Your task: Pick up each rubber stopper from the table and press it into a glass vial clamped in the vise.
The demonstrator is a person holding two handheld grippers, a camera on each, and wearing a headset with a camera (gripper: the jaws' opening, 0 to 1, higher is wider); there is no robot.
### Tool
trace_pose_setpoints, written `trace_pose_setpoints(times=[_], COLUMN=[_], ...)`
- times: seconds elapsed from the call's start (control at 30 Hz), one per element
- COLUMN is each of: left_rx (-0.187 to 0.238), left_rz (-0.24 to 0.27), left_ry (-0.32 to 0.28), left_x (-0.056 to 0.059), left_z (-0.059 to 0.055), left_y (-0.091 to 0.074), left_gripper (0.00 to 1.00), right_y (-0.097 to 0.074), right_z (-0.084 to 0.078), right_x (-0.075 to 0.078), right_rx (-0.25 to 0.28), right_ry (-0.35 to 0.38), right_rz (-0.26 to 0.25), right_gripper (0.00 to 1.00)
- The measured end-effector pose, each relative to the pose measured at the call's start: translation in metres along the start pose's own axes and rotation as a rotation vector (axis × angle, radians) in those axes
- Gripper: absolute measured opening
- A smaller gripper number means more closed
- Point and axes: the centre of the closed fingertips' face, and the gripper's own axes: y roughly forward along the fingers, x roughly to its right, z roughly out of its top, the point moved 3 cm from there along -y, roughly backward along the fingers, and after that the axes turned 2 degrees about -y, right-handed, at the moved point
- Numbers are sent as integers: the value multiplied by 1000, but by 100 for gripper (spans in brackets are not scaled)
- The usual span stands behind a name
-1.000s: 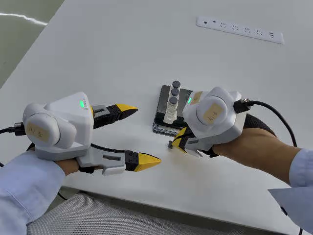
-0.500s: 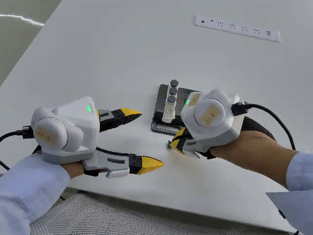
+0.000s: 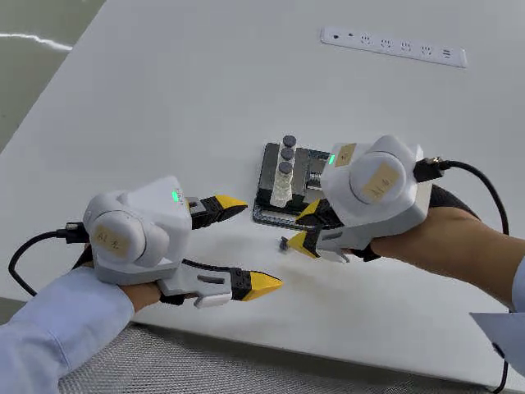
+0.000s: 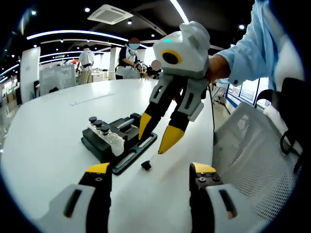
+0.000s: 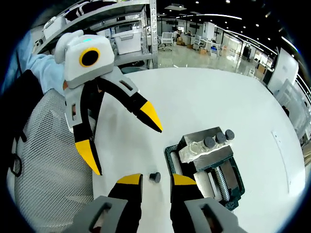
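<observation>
Head view: a white power strip [image 3: 394, 47] lies at 12 o'clock, at the far side of the white table [image 3: 180, 98].
Left gripper view: a grey mesh chair [image 4: 243, 145] stands at 3 o'clock, and the right gripper [image 4: 156, 134] slants down from 12 o'clock.
Right gripper view: looks head-on into the gap between its own jaws, with the loose stopper [image 5: 155, 176] in it.
Stopper position: on the table, just beside the near edge of the black vise [image 3: 267, 190], at 6 o'clock from it in the head view.
Stopper and right fingers: it sits between the two yellow tips, which stand narrowly apart and do not visibly touch it.
Left gripper [image 3: 250, 243]: at 8 o'clock from the vise, jaws spread wide and holding nothing, with the tips aimed toward the stopper but clear of it.
Stopper look: small, dark grey, round.
Vials [image 3: 284, 182]: three clear glass ones in a row in the vise, each capped with a dark stopper.
</observation>
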Motion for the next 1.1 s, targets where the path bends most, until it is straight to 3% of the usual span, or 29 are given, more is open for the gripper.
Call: trace_pose_setpoints(times=[0.23, 0.6, 0.93, 1.1], left_rx=[-29, -83, -134, -170], left_rz=[20, 33, 175, 190], left_ry=[-10, -10, -103, -141], left_x=[-7, -6, -13, -8], left_z=[-1, -1, 1, -3], left_y=[4, 12, 13, 18], left_gripper=[57, 52, 39, 33], right_y=[-27, -33, -39, -41], right_z=[0, -13, -26, -31], right_x=[0, -8, -8, -7], right_rx=[79, 211, 251, 266], right_ry=[32, 70, 123, 137], right_rz=[3, -21, -60, -77], right_gripper=[32, 41, 40, 38])
